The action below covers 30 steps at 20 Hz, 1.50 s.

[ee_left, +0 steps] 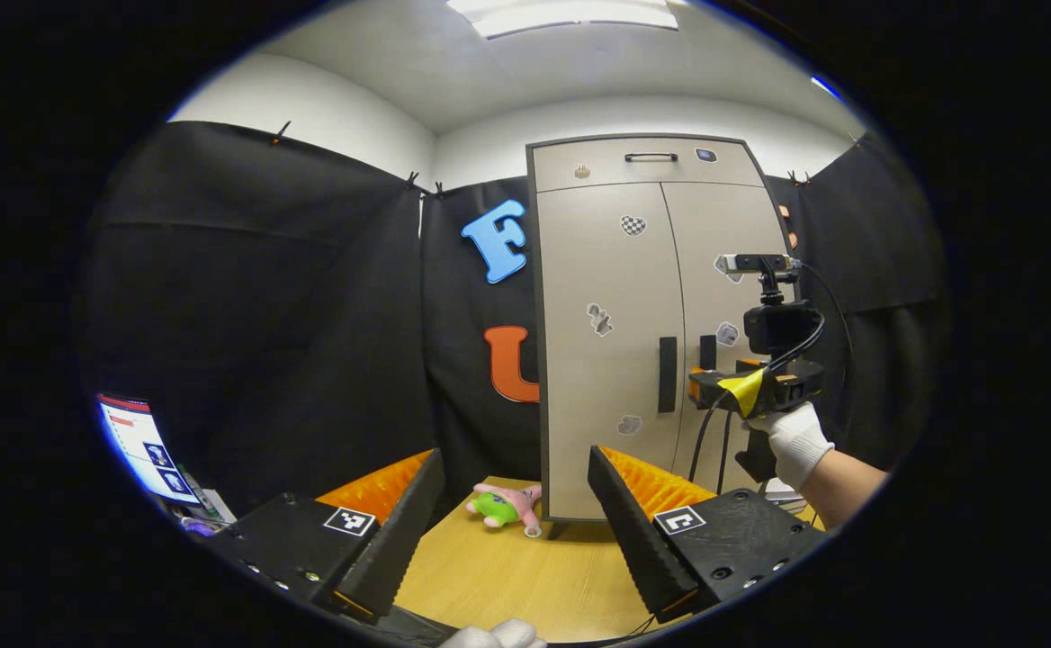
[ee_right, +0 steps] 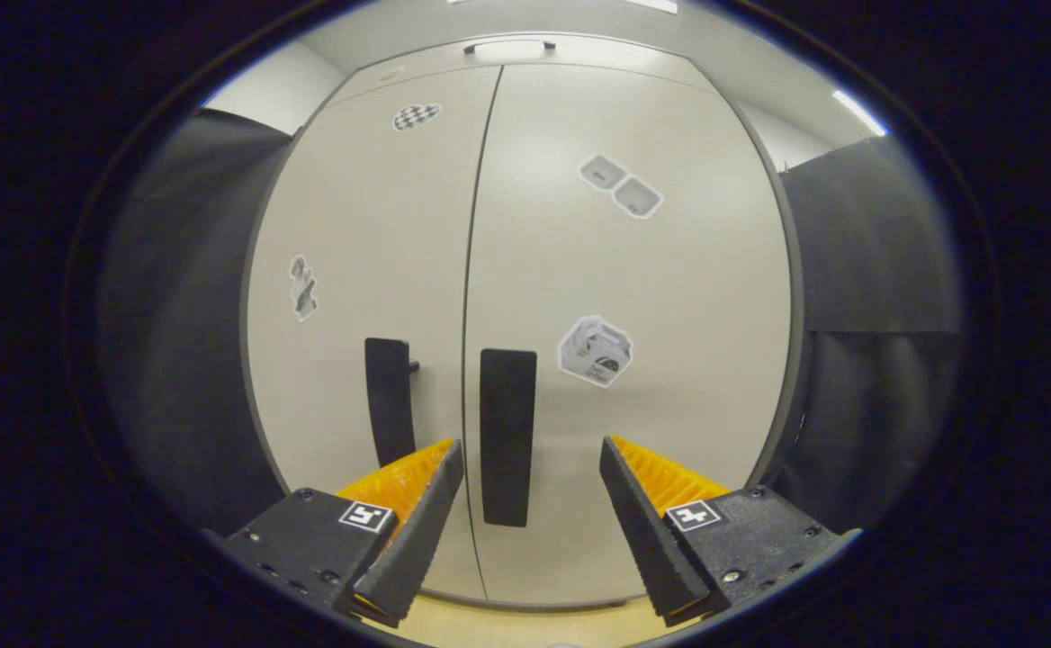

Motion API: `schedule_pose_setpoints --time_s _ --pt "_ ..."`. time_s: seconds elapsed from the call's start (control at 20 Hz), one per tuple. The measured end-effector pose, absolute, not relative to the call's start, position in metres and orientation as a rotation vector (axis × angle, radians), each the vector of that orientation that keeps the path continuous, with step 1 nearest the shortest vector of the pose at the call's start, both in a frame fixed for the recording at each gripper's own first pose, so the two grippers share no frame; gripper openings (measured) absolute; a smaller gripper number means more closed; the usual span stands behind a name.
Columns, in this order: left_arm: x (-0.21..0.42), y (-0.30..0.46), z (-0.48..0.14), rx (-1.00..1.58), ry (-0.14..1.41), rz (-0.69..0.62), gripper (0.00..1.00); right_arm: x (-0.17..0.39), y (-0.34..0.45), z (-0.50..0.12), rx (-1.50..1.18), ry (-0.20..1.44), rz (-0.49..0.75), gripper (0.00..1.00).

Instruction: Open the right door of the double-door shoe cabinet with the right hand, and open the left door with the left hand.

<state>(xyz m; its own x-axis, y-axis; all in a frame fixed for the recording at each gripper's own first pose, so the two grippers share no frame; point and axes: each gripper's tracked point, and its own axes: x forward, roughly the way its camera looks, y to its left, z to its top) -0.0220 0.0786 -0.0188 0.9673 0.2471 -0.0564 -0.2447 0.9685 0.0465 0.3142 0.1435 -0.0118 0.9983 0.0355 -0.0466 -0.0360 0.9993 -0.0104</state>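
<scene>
A tall beige shoe cabinet (ee_left: 615, 360) stands on the wooden table, both doors closed, each with a black vertical handle. In the right gripper view the right door's handle (ee_right: 507, 436) stands just ahead of my open right gripper (ee_right: 530, 454), slightly left of the gap's middle, with no finger touching it. The left door's handle (ee_right: 388, 400) is beside it. In the left gripper view my left gripper (ee_left: 516, 468) hangs open well back from the cabinet, with the left handle (ee_left: 667, 374) farther off. The right gripper (ee_left: 701, 382), held by a gloved hand (ee_left: 795, 441), sits close to the right handle (ee_left: 708, 351).
A pink and green plush toy (ee_left: 507, 506) lies on the wooden table (ee_left: 525, 576) at the cabinet's left foot. A drawer with a black handle (ee_left: 651, 157) tops the cabinet. A lit screen (ee_left: 143, 445) stands at the far left. Black cloth walls surround the booth.
</scene>
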Motion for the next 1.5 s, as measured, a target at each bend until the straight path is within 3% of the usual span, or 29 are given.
schedule_pose_setpoints --time_s 0.2,0.4,0.45,0.6,0.7,1.15,1.5 --pt "-0.015 0.084 -0.021 0.036 0.072 0.270 0.96 0.331 0.148 -0.013 0.010 0.065 0.036 0.85" --pt "-0.015 0.087 -0.018 0.034 0.070 0.278 0.96 0.336 0.149 -0.013 0.056 0.085 0.030 0.66" --pt "-0.014 0.088 -0.018 0.031 0.071 0.278 0.96 0.338 0.151 -0.014 0.062 0.095 0.032 0.55" --pt "-0.014 0.087 -0.016 0.030 0.069 0.277 0.96 0.338 0.154 -0.015 0.070 0.109 0.021 0.49" --pt "-0.017 0.088 -0.014 0.032 0.062 0.281 0.96 0.338 0.155 -0.016 0.087 0.116 0.012 0.39" --pt "-0.031 0.084 -0.008 0.035 0.043 0.250 0.96 0.317 0.150 -0.018 0.035 0.123 0.072 0.25" --pt "-0.050 0.066 -0.009 0.024 0.025 0.203 0.96 0.258 0.128 -0.021 0.029 0.118 0.092 0.24"
